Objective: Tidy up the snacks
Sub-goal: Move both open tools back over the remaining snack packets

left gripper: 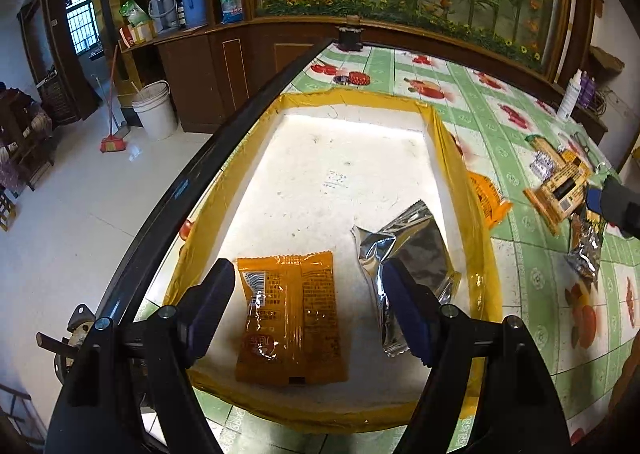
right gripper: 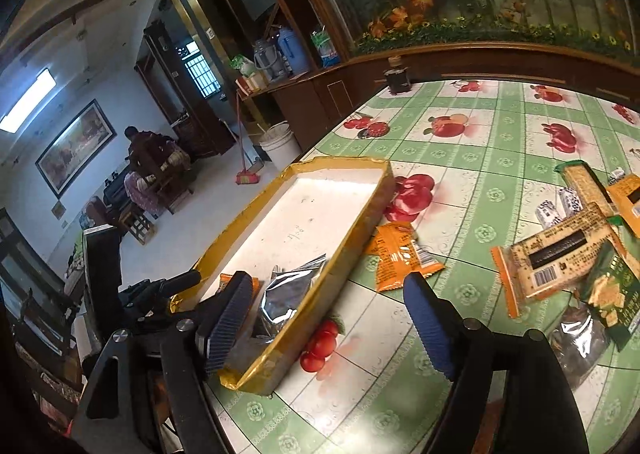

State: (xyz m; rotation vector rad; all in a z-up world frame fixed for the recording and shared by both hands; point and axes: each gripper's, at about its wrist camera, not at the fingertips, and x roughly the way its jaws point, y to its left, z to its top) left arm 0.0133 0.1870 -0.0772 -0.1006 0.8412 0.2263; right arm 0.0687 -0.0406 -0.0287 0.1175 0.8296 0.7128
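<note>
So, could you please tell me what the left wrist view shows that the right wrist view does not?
Only the left wrist view shows the whole orange packet lying flat in the tray, between the fingers of the open left hand-held gripper. Only the right wrist view shows the person seated across the room and the green packet. Both share the yellow-rimmed tray and silver packet.

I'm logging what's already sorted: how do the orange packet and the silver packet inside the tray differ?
The orange packet is translucent orange with printed text and a barcode; the silver packet is plain reflective foil. The orange packet lies flat and smooth; the silver packet is crumpled and puffed. The orange packet sits between the open left gripper's fingers; the silver packet lies partly behind one finger, nearer the tray's side wall. Both rest inside the yellow-edged tray, untouched.
</note>
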